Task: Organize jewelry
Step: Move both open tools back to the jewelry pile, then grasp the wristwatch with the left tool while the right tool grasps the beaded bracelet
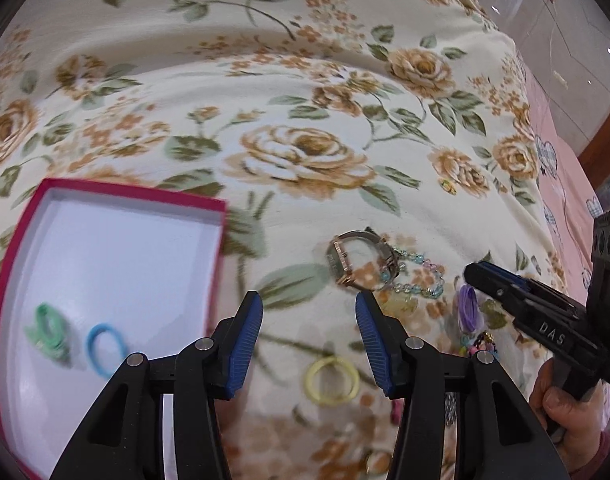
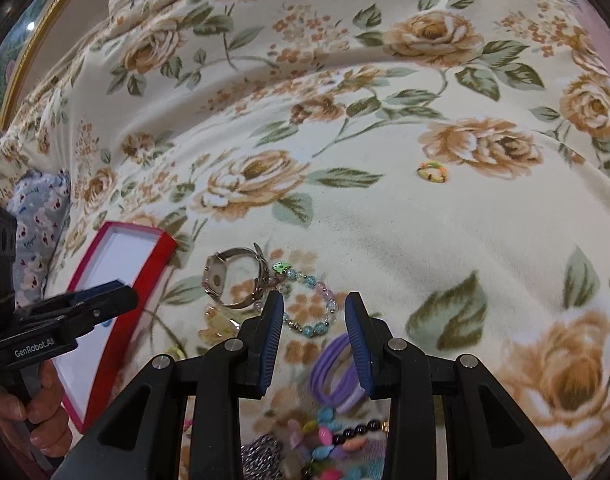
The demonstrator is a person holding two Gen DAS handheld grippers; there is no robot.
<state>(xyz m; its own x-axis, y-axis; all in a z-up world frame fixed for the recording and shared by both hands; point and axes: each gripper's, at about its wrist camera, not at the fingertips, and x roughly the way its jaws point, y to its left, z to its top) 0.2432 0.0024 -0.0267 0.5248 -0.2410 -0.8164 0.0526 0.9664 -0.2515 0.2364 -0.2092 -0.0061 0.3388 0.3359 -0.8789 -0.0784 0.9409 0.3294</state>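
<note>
Sorting in progress: the red box already holds two hair ties; beside it, the left gripper, fingers apart, frames the yellow ring for pickup. The right gripper, fingers apart, straddles the purple hair tie, farther from the box

"DAS" marks the right hand-held gripper; "GenRobot.AI" marks the left hand-held gripper.

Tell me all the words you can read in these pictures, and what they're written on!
"DAS" – on the right gripper, seen from the left wrist camera.
"GenRobot.AI" – on the left gripper, seen from the right wrist camera.
The watch face is too small to read. The pillow behind the box has tiny writing, too blurred to read.
</note>
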